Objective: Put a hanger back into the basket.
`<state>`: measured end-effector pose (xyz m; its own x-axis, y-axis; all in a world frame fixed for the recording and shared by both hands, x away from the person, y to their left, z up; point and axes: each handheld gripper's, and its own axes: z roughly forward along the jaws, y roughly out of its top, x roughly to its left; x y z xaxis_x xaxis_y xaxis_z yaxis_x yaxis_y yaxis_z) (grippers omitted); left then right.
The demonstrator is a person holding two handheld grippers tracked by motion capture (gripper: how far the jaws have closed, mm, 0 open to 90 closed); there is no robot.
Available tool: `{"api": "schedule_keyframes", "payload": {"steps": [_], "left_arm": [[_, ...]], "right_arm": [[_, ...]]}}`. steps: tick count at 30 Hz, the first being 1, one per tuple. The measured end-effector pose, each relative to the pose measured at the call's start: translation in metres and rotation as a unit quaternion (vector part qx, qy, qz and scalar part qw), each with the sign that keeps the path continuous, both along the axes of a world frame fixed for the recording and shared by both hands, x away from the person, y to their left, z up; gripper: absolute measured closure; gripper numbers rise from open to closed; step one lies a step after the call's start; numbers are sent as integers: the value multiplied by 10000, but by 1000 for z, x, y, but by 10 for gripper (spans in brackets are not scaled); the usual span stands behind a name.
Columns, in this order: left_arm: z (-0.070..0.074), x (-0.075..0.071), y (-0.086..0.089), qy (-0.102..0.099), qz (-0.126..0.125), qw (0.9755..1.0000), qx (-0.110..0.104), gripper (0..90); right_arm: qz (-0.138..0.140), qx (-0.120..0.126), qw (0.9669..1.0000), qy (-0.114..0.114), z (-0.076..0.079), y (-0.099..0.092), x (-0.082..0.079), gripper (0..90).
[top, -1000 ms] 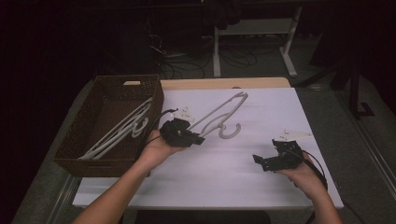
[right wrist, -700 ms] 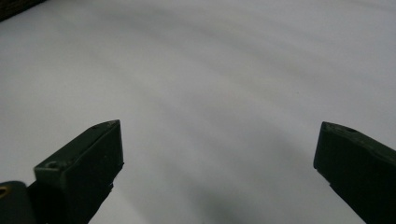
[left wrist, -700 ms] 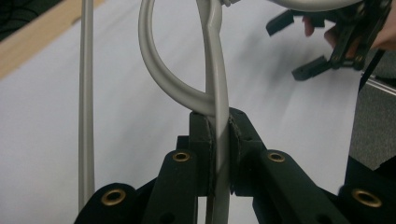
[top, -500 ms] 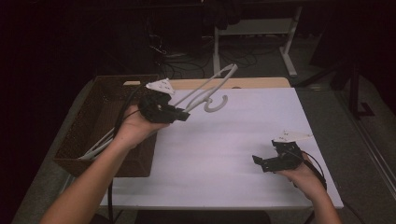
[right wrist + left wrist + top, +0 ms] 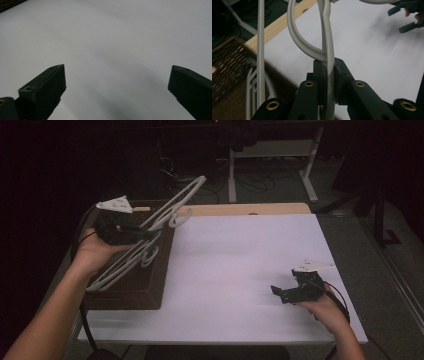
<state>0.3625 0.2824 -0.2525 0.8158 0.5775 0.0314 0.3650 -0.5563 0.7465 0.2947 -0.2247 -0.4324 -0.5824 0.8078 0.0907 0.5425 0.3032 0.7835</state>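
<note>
Over the wicker basket [image 5: 150, 285] at the table's left, the left gripper [image 5: 150, 234] holds a white hanger [image 5: 175, 207] aloft — its own view shows jaws clamped on the hanger's neck [image 5: 328, 82] — while the right gripper [image 5: 117, 92] gapes wide, nothing between its jaws, above the white tabletop [image 5: 125, 37].

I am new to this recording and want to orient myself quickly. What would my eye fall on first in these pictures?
First, the white plastic clothes hanger, raised at a slant above the dark brown woven basket at the table's left, clamped in the left gripper. More white hangers lie inside that basket. At the right, the right gripper rests open on the bare white tabletop, holding nothing.
</note>
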Motion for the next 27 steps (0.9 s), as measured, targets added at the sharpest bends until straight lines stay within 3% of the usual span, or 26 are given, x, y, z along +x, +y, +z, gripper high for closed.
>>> {"api": "schedule_keyframes", "payload": {"steps": [13, 17, 22, 27], "left_arm": [[-41, 10, 73, 320, 530, 9980, 102, 822], [-51, 11, 87, 398, 677, 9966, 251, 822], [-65, 13, 96, 454, 799, 9954, 254, 821], [-82, 18, 106, 642, 963, 9930, 240, 821]], "right_arm": [[-32, 7, 10000, 7, -1, -2, 2, 13], [-23, -8, 10000, 16, -2, -1, 3, 13], [-23, -55, 10000, 23, -2, 0, 2, 13], [-18, -63, 10000, 23, -2, 2, 3, 12]]}}
